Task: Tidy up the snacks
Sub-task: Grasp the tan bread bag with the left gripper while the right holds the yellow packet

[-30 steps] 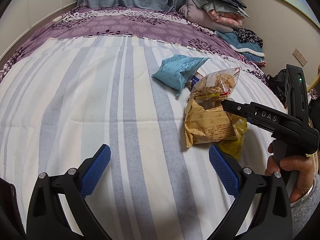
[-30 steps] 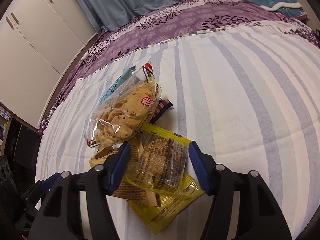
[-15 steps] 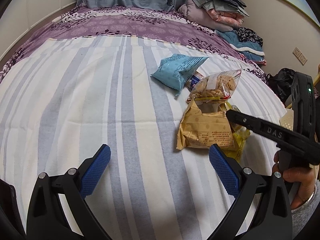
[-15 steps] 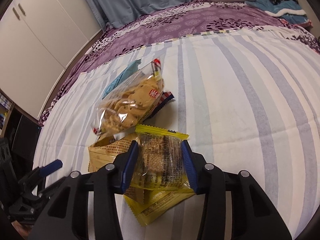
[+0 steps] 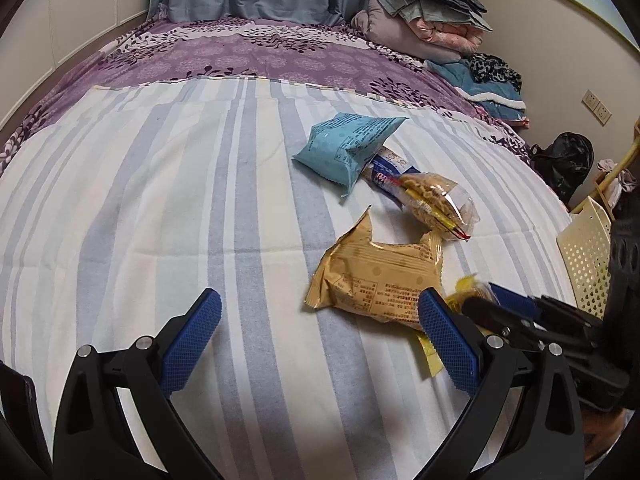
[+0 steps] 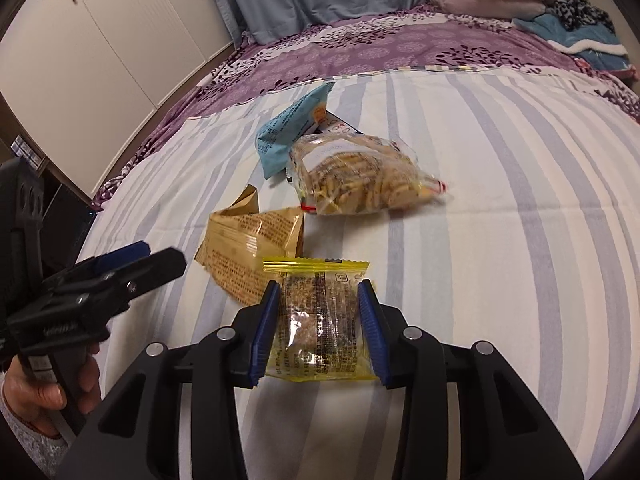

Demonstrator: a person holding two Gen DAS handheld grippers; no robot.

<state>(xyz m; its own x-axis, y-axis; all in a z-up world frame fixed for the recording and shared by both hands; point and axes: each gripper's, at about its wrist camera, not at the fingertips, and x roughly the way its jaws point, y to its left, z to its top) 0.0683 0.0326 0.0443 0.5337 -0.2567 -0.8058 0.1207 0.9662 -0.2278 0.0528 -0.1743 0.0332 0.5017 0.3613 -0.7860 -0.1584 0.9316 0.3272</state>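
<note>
Yellow snack packet (image 6: 318,322) clamped in right gripper (image 6: 319,334); tan packet (image 6: 252,248) beside; left gripper (image 5: 316,340) open.

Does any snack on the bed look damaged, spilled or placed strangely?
Nothing is spilled. The tan packet lies crumpled with one corner sticking up, and the blue packet rests on another packet. The right gripper holds the yellow packet.
</note>
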